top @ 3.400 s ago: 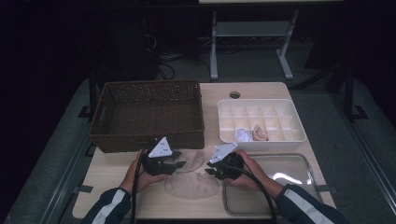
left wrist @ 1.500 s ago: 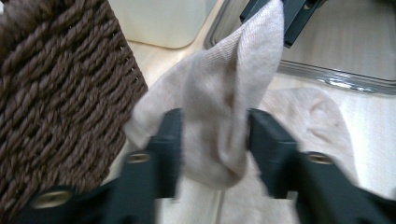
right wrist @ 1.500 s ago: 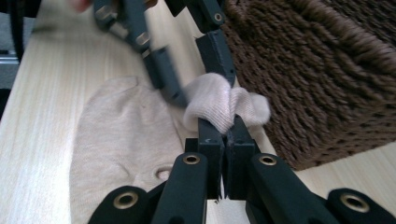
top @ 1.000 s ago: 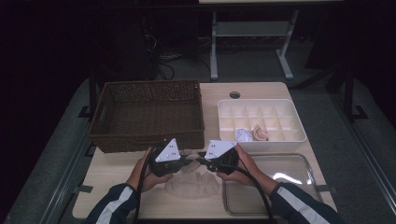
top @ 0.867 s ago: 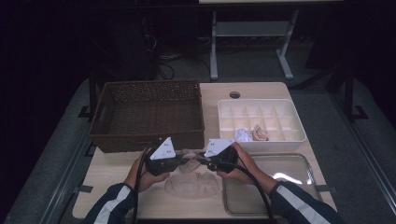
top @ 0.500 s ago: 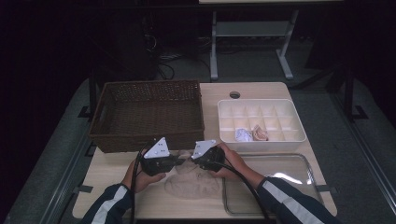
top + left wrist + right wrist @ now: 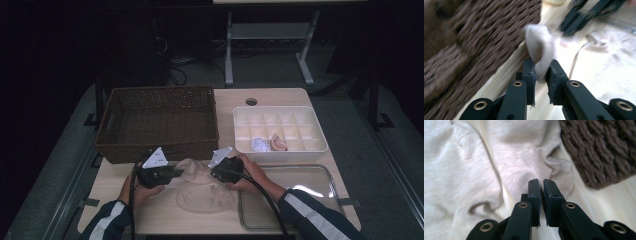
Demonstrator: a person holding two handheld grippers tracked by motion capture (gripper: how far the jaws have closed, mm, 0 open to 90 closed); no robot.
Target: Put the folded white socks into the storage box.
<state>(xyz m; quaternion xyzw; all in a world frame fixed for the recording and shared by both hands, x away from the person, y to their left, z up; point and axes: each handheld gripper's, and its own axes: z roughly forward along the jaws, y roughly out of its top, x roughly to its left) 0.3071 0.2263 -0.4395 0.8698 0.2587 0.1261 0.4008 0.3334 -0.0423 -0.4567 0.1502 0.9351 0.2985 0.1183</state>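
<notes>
Folding step: left gripper [image 7: 540,75] jaws, just easing wider, pinch a fold of the beige cloth [image 7: 206,196]; right gripper [image 7: 541,187] clenched on its edge (thin layer). Next: lift together.

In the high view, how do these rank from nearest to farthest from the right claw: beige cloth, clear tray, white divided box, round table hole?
1. Beige cloth, right at the right claw.
2. Clear tray, to its right.
3. White divided box, beyond, right.
4. Round table hole, at the table's far edge.

Nearly closed hand-held gripper [image 7: 542,185] over rumpled cream cloth [image 7: 469,162] beside wicker basket [image 7: 604,147]
</notes>
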